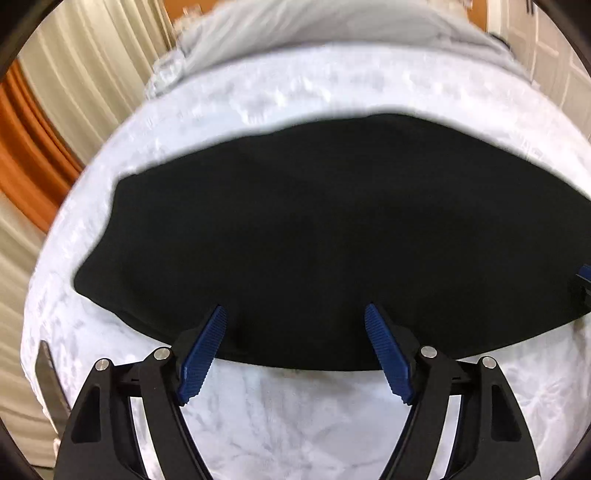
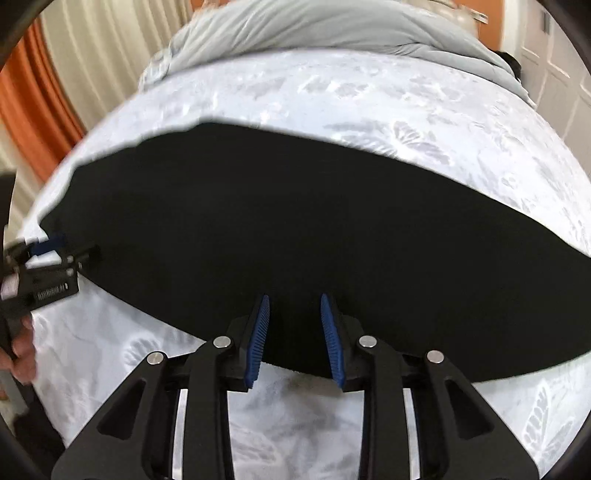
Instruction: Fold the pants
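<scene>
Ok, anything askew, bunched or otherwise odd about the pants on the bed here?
Nothing stands out. The black pants lie flat on the white bedspread, no bunching visible. The left gripper and right gripper are open at the near edge.

Black pants (image 2: 295, 229) on white bedspread (image 2: 369, 88)

A bed (image 1: 295, 424) is covered with a pale blue-white sheet printed with butterflies. Black pants (image 1: 314, 236) are spread flat across its near part, reaching from left to right. A grey duvet (image 2: 332, 29) is bunched along the far end.
</scene>
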Tool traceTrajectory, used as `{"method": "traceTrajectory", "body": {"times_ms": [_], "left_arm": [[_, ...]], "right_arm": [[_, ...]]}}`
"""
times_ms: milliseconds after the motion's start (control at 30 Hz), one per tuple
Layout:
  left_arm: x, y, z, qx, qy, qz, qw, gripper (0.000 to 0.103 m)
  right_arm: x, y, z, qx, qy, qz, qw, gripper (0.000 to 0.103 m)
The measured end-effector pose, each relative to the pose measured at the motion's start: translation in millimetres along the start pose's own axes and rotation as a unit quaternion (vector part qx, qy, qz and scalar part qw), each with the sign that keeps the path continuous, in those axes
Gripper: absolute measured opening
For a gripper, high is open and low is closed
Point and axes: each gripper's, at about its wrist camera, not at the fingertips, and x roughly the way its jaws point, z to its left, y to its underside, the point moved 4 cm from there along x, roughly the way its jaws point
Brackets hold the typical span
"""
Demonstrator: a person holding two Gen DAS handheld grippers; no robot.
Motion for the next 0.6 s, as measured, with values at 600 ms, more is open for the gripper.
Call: {"method": "traceTrajectory", "body": {"times_ms": [600], "left_arm": [[-13, 13, -31, -0.016, 0.12, 0.017, 0.9925, 0.082]], "right_arm": [[-52, 46, -149, 0.23, -0.092, 0.032, 0.968, 0.045]]}}
